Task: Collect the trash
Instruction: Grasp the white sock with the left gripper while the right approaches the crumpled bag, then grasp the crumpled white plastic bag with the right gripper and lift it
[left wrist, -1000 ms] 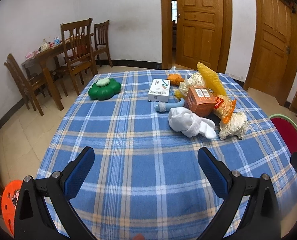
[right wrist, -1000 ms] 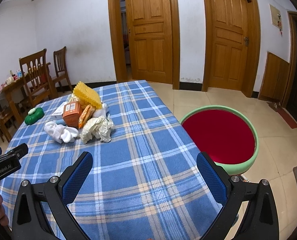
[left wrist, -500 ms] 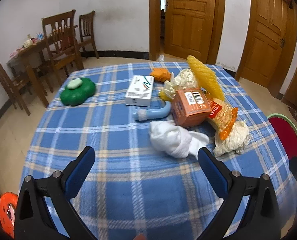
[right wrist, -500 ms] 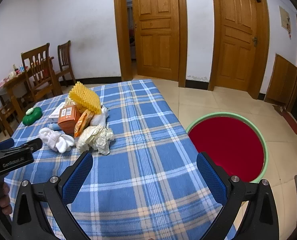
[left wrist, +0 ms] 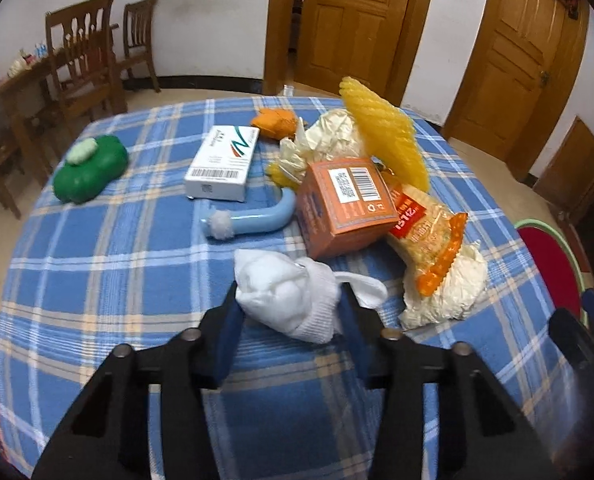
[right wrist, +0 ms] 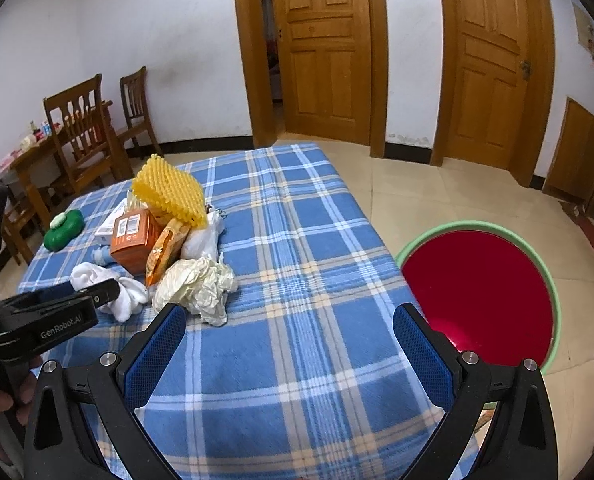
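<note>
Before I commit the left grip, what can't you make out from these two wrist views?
- Left gripper pads' contact with the white bundled socks: left view, the bundle covers the fingertips as the jaws are closing.
- Red basin with green rim: near side hidden by the right finger; cut off in the left view.
- Items on the far wooden table: too small.

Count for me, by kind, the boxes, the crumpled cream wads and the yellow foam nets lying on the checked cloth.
Boxes: 2 (white box, orange box)
Crumpled cream wads: 2 (far wad, near wad)
Yellow foam nets: 1 (yellow foam net)
Total: 5
</note>
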Tool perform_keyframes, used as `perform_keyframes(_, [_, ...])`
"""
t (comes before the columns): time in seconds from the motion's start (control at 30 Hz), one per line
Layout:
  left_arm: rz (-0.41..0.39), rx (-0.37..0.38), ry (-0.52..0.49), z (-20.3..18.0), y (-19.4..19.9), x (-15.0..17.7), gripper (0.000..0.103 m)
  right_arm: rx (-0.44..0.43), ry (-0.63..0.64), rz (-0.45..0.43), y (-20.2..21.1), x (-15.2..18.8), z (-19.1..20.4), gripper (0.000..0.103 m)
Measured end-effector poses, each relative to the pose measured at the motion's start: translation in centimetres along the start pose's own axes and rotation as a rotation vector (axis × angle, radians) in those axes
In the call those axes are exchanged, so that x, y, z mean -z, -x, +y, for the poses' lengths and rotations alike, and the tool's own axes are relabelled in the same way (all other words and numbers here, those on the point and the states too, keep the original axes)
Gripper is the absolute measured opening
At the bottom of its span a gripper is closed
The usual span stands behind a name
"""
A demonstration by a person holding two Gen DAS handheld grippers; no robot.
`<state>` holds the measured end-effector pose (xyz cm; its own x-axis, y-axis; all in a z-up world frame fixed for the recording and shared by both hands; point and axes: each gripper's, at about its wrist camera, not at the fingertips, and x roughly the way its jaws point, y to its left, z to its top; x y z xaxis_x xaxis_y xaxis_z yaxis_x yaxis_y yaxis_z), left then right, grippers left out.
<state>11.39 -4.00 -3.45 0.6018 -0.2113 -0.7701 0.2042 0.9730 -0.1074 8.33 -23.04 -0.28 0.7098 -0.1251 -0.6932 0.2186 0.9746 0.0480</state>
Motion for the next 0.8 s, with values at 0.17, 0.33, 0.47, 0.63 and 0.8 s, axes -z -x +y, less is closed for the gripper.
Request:
perform_keyframes(0.17, [-0.025, 0.026, 0.003, 0.6, 0.5, -0.1, 0.033, -0.007, 0.009, 0.020, -0.8, -0.4, 0.6, 0.103])
perform_keyframes(0.33, [-0.051, -0.002, 0.026, 2.1, 1.2, -0.6, 0.032, -0.020, 0.017, 0.046, -1.9, -0.9, 1.6, 0.103])
perform_keyframes(0.47, [-0.104, -0.056, 0.021, 3.6, 2.4, -0.9, 0.032, -0.024, 0.031, 0.073, -3.1, -1.1, 2.9, 0.103])
perform_keyframes(0.63, [-0.148, -0.079, 0.003, 4.9, 2.8, -0.9, 0.032, -0.030, 0.042, 0.114, -4.8, -1.2, 4.6, 0.103])
perform_keyframes(0.8, [-0.156, -0.050, -0.008, 5.6, 2.2, -0.7, 0.032, -0.013, 0.089, 0.132, -6.2, -1.3, 6.1, 0.103])
